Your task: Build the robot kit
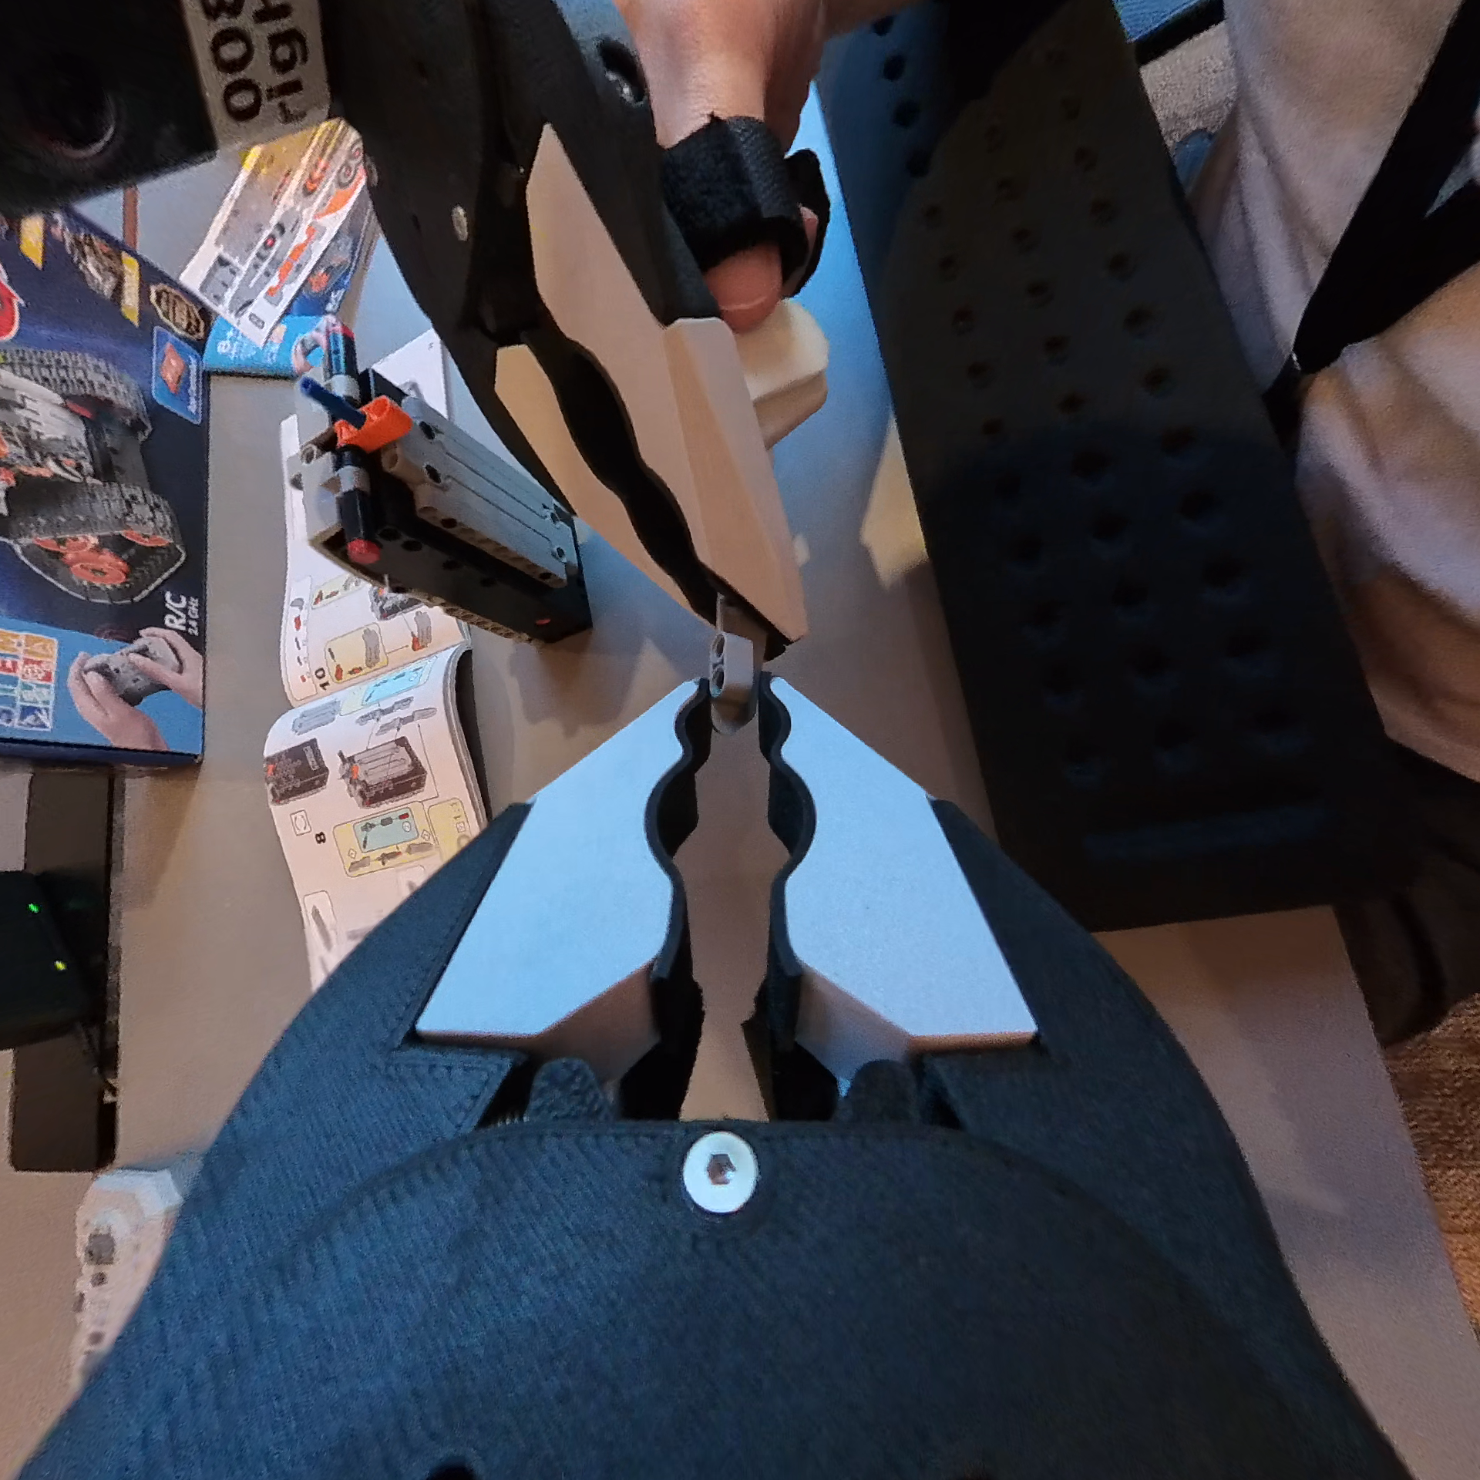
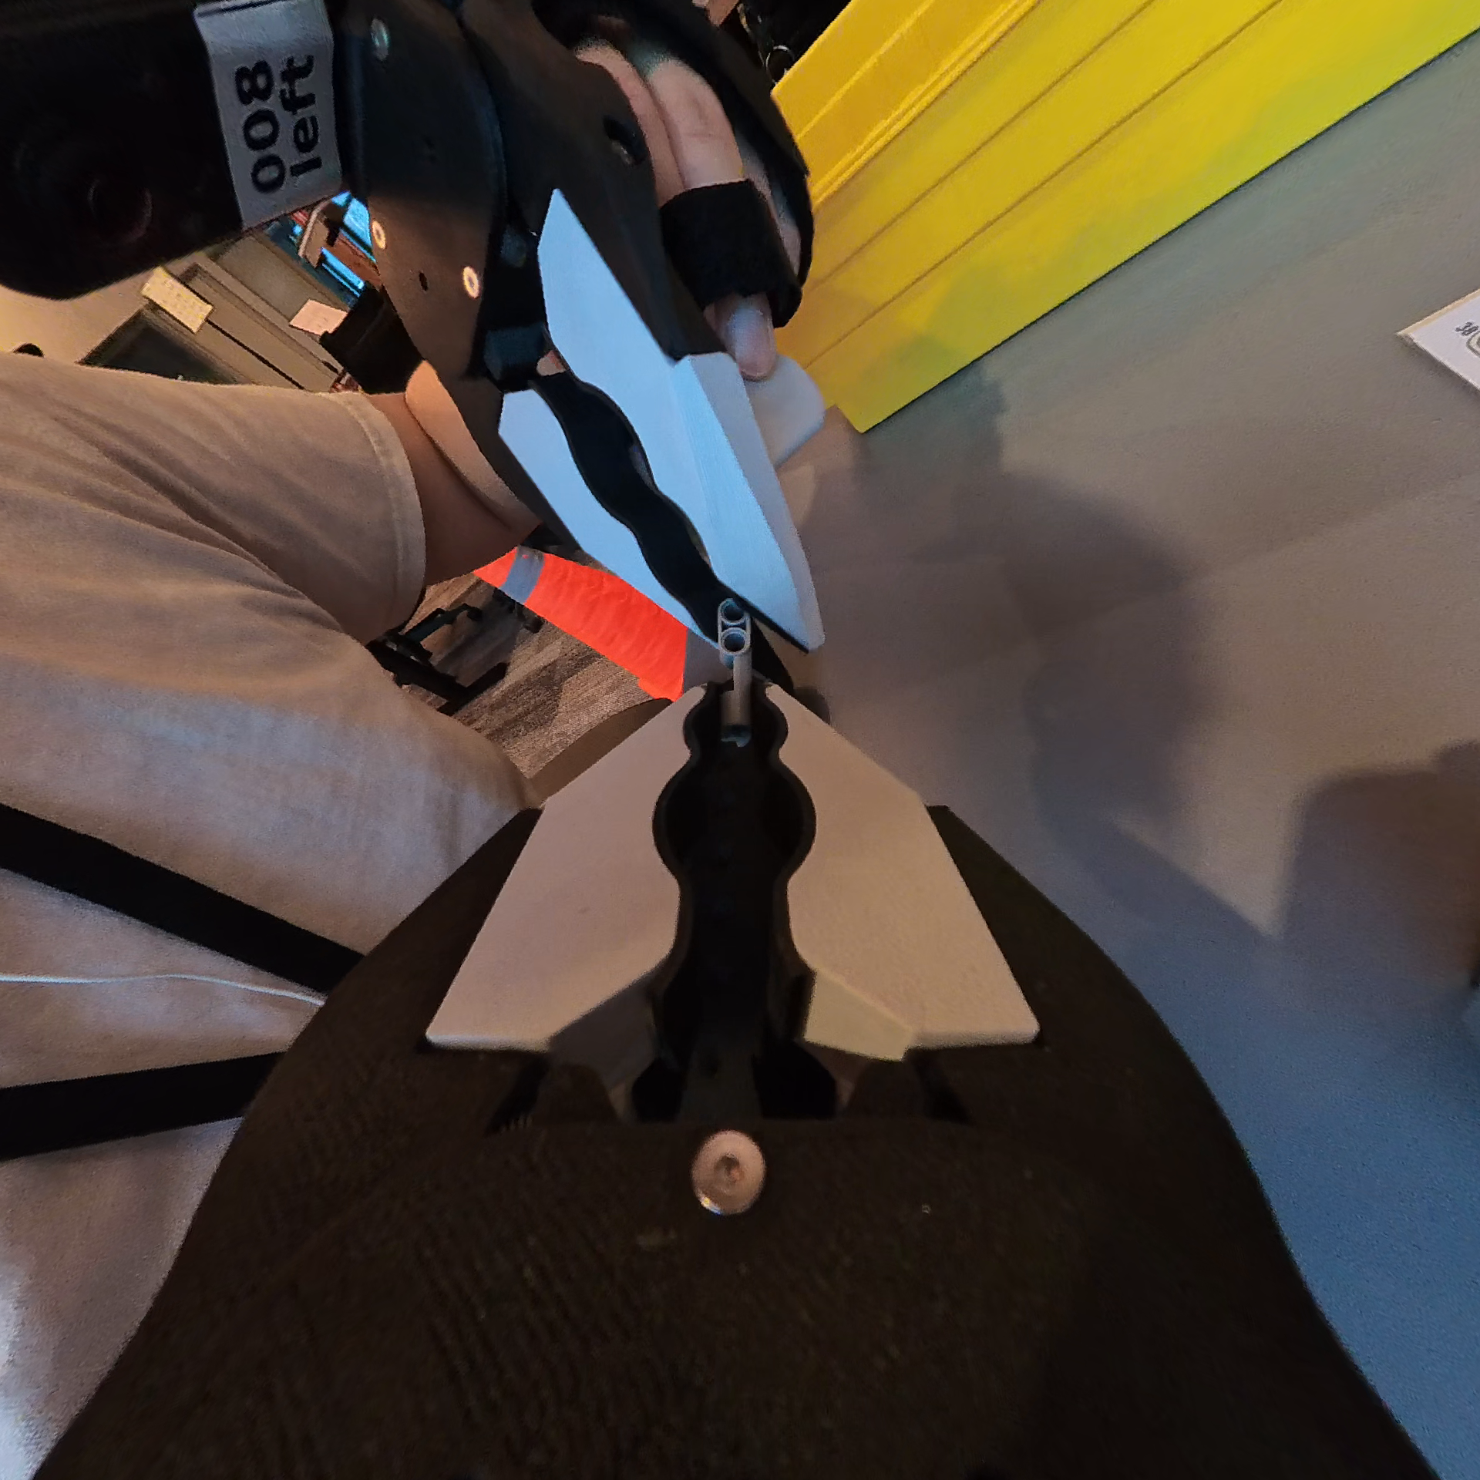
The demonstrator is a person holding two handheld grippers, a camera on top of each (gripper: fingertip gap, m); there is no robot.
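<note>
Grey holed connector piece point(image 1: 730, 669) is sitting clamped between the left gripper point(image 1: 733, 690) and right gripper point(image 2: 738, 705) tips above the table point(image 1: 240, 921).

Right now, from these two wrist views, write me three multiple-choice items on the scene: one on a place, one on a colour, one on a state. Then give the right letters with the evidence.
1. Where does the grey-and-black brick-built block with an orange connector lie?
A. on the open printed instruction booklet
B. on the yellow panels
C. inside the blue toy box

2. What colour is the small two-hole plastic connector between the two grippers?
A. orange
B. light grey
C. blue

3. How does the left gripper stand?
A. wide open, away from any part
B. out of sight
C. closed on the small connector

Answers:
1 A: the block rests across the open printed instruction booklet on the table, right of the blue toy box.
2 B: both views show it pale grey.
3 C: its fingertips pinch the connector, while the right gripper holds the thin grey pin entering it.
</note>
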